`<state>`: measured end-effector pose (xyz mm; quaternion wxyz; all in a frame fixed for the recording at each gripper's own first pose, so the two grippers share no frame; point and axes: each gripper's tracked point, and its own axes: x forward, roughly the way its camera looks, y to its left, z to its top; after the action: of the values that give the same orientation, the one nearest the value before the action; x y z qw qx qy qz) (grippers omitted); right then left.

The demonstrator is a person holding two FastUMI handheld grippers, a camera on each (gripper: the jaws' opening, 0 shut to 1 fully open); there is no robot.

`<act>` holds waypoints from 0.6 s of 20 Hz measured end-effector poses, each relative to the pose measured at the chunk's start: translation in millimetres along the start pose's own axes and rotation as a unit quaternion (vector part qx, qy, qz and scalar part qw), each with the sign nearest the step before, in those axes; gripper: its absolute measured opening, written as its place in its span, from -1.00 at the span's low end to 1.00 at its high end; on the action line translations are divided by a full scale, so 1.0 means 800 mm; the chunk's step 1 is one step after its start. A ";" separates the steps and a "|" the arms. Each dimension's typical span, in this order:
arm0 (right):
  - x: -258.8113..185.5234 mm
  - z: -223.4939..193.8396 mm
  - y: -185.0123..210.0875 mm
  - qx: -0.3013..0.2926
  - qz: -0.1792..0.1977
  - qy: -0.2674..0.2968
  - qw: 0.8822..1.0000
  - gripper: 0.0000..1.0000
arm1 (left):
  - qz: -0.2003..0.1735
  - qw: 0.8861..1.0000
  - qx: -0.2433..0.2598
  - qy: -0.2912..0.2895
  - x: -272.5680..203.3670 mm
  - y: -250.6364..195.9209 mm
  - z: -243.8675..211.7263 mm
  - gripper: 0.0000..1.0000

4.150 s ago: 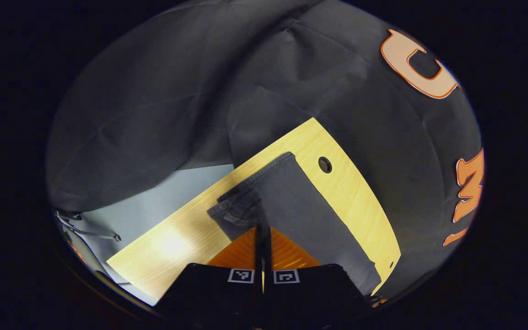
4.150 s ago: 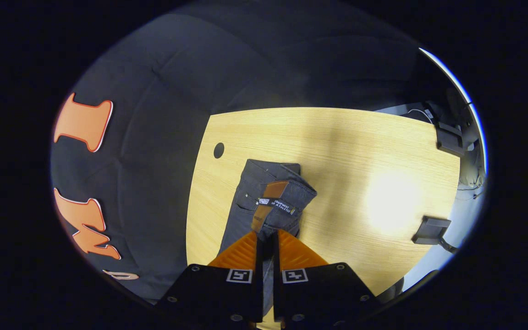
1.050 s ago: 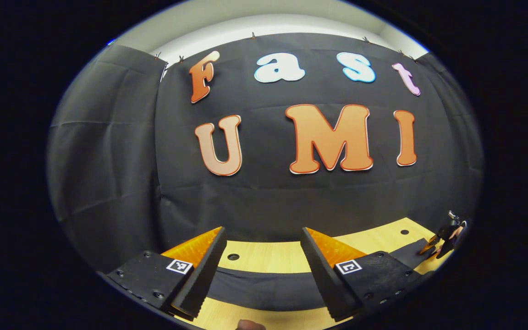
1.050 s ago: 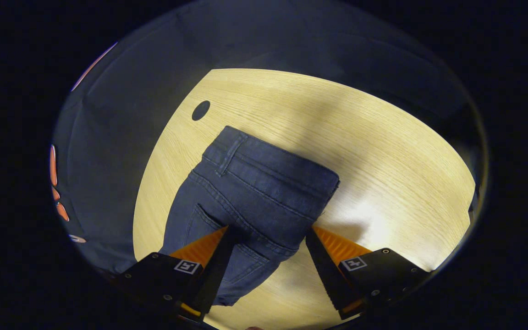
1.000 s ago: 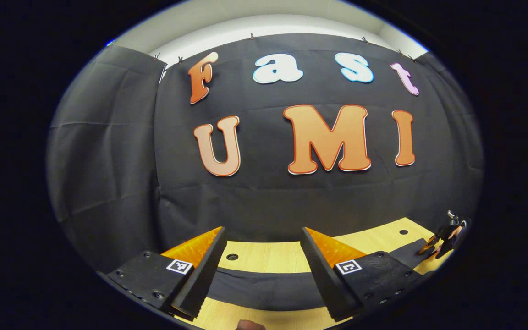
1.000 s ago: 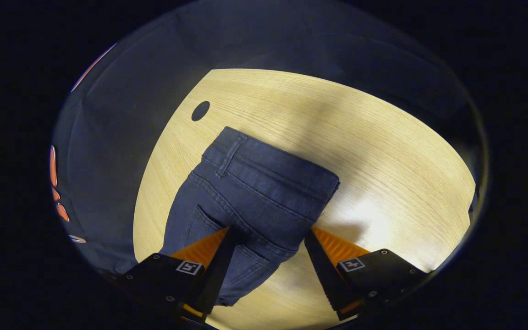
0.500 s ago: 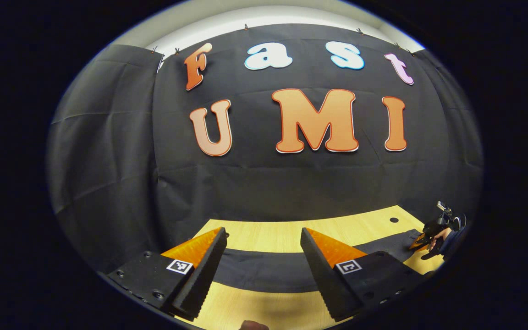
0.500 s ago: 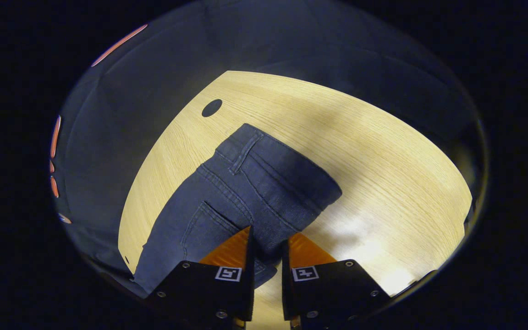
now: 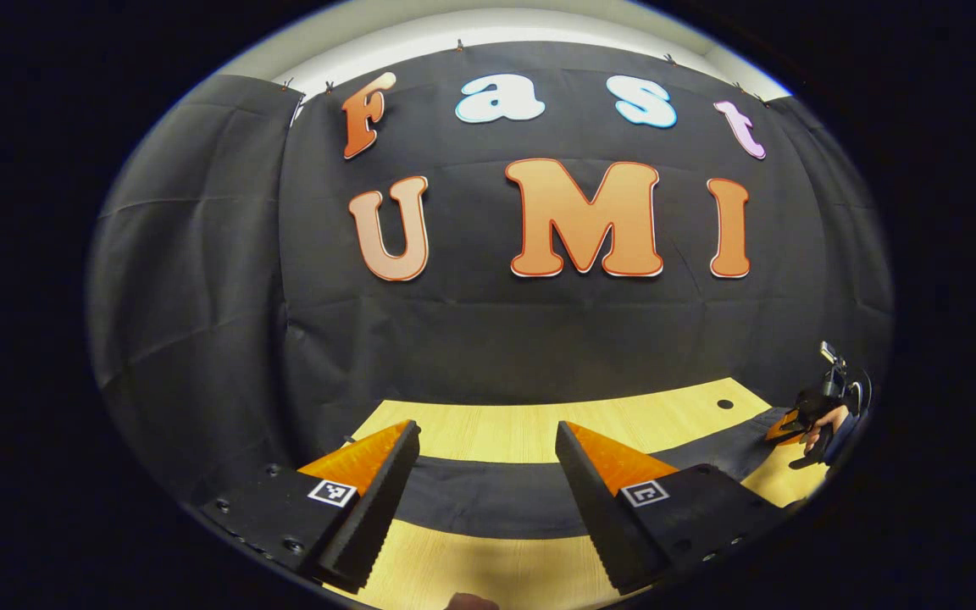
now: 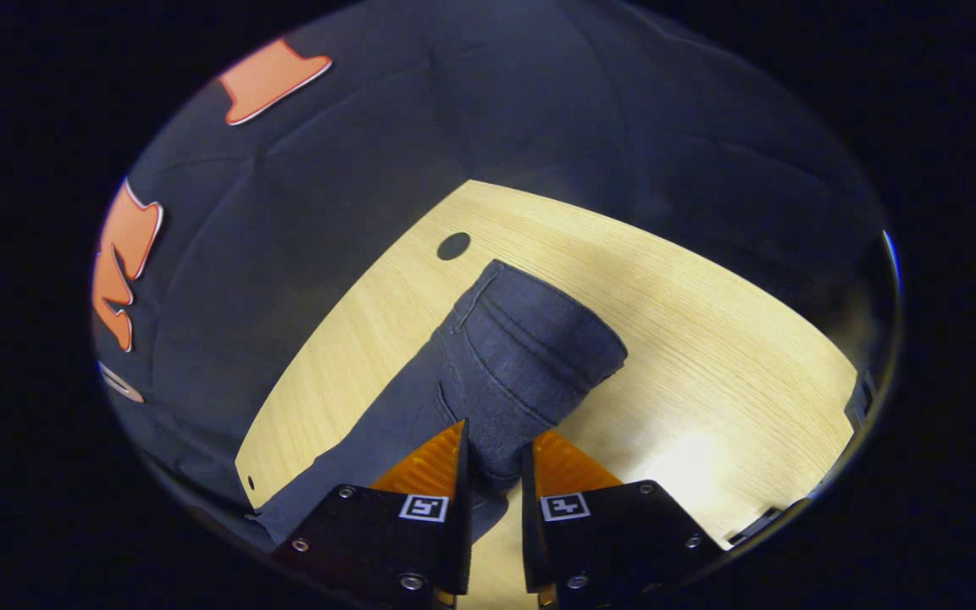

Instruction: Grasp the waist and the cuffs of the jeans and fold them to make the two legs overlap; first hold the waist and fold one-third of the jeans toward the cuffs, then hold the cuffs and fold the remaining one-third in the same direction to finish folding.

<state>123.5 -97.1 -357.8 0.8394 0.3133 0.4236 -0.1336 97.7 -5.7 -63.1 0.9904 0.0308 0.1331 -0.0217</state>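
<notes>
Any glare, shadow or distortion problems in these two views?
Right gripper view: a bright glare patch on the table beside the right gripper, which casts a small shadow; the jeans look slightly soft. Left gripper view: sharp and evenly lit, but the fisheye bends the table edge and the jeans between the left gripper's fingers into arcs.

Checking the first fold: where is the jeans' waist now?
In the right gripper view the waist is mid-frame over the wooden table, just beyond the right tongs, near the table's round hole.
</notes>
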 end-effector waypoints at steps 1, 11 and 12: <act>-0.015 0.003 0.010 -0.009 0.011 -0.009 1.000 -0.49 | -0.004 1.000 -0.004 0.005 0.003 0.005 -0.002 0.94; -0.104 -0.008 0.121 -0.086 0.059 -0.069 0.992 -0.49 | -0.022 0.999 -0.027 0.007 0.014 0.059 -0.010 0.94; -0.112 -0.010 0.132 -0.091 0.064 -0.076 0.991 -0.50 | -0.024 0.999 -0.030 0.009 0.014 0.065 -0.013 0.94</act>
<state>115.9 -14.5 -246.1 0.9010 0.2509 0.3482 -0.0635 108.8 46.7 -73.0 0.9888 -0.0022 0.1432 -0.0415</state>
